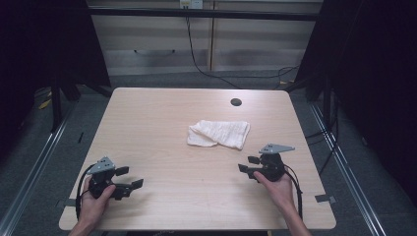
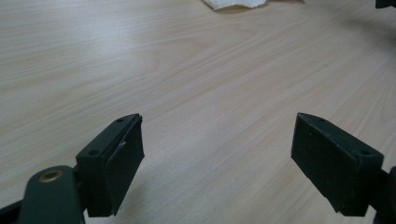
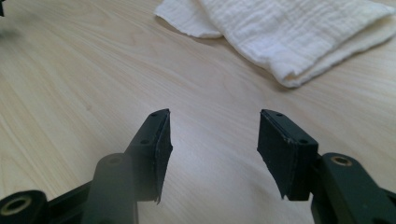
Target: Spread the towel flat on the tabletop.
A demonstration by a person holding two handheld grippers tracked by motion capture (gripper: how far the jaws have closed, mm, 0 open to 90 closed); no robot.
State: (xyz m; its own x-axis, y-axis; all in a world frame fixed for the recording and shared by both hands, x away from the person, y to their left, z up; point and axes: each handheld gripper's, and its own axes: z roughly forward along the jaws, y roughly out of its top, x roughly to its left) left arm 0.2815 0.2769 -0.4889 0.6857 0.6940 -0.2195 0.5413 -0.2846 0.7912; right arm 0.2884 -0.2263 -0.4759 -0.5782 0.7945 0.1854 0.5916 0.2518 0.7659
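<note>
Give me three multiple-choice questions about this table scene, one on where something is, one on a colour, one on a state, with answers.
1. Where does the cloth lie?
A. near the middle of the table
B. on the floor
C. in a drawer

2. What colour is the cloth?
A. red
B. white
C. blue

3. How do the right hand-held gripper jaws stand?
A. shut on the cloth
B. shut on nothing
C. open, holding nothing

Answers: 1 A, it rests on the wood, closer to the right hand-held gripper; 2 B, its fabric looks white; 3 C, bare table shows between the jaws in the right gripper view.

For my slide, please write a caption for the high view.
Two hand-held grippers, left and right, open on a wooden table near a folded white cloth.
</note>
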